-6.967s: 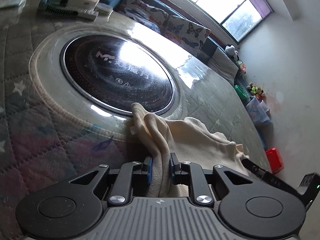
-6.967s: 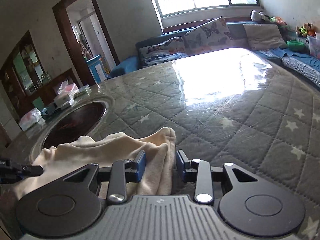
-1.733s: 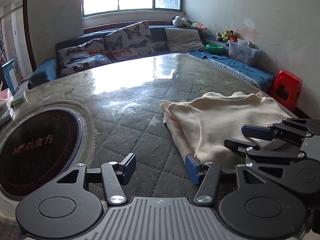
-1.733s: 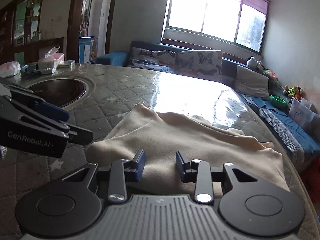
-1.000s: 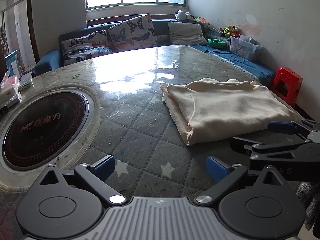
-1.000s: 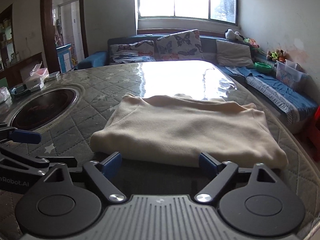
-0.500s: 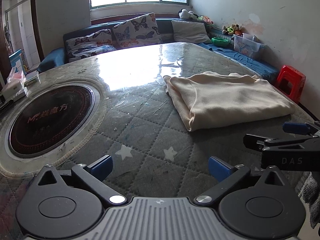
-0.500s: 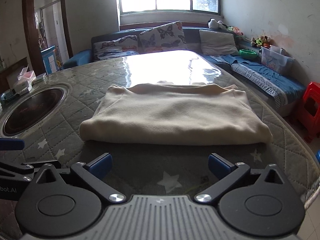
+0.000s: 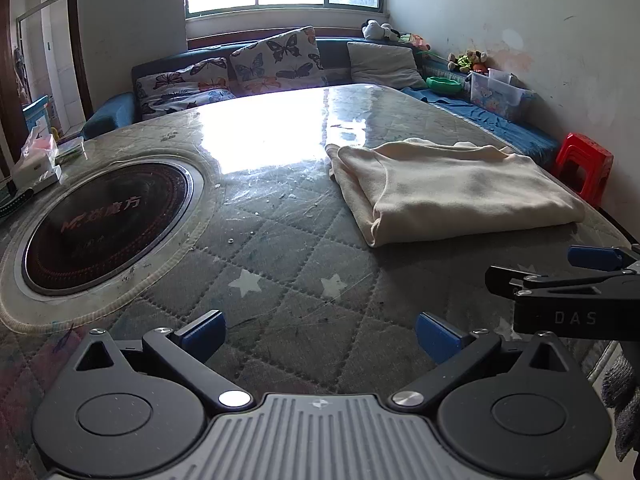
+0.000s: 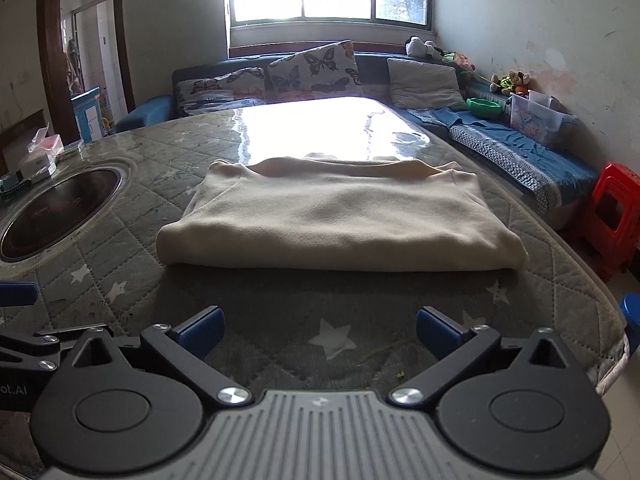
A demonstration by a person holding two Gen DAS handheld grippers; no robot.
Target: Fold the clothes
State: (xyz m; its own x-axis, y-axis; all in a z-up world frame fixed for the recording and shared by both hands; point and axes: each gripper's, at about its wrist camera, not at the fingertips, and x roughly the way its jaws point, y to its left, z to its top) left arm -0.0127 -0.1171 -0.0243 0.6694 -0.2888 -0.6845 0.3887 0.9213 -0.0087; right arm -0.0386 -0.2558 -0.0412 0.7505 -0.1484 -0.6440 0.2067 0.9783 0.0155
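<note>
Both tongs have let go and backed off the cream sweater (image 10: 336, 220): left tongs (image 9: 320, 330) and right tongs (image 10: 318, 328) gape wide, holding nothing. The sweater's folded flat on the desk (image 10: 280, 320), right of the round hotplate (image 9: 108, 228), so folding looks about done. No containers near it.

the right gripper (image 9: 568, 276) body reads "das" in white. the left gripper (image 10: 16, 360) body shows "ot.ai", cut off. the round black cooktop (image 9: 108, 224) carries a reddish logo, "m" and chinese characters "魔方".
</note>
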